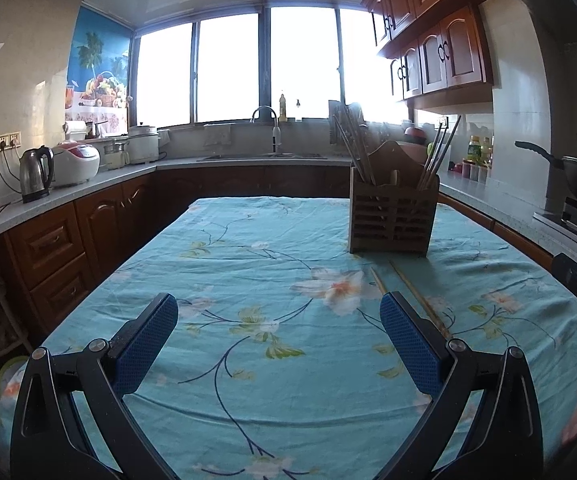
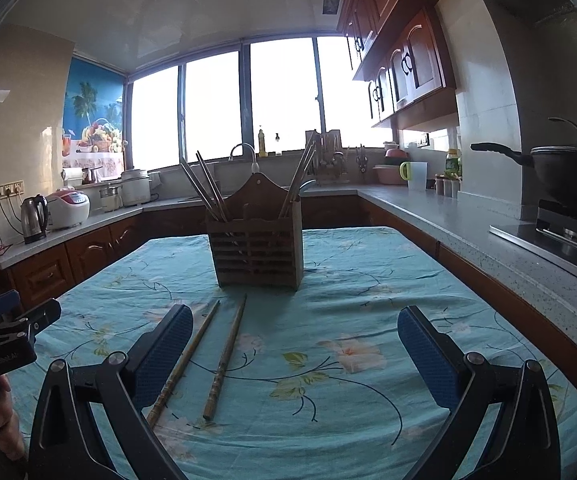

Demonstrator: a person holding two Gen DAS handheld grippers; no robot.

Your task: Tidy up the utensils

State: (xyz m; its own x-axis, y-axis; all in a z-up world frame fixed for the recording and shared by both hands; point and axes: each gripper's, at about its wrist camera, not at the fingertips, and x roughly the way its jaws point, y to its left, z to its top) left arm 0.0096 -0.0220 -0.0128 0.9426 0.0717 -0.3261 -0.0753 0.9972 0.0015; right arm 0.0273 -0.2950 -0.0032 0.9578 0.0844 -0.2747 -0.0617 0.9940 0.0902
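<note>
not much to read here. the one bit of lettering sat on the black body of the left gripper [image 2: 8, 344], seen at the edge of the right wrist view: a small pale logo line, too blurred and small to spell out with any confidence. bottles [image 1: 478, 152] on the far counter carried coloured labels, but no words came through. the rice cooker [image 1: 75, 162] showed a red panel, its markings illegible.
</note>
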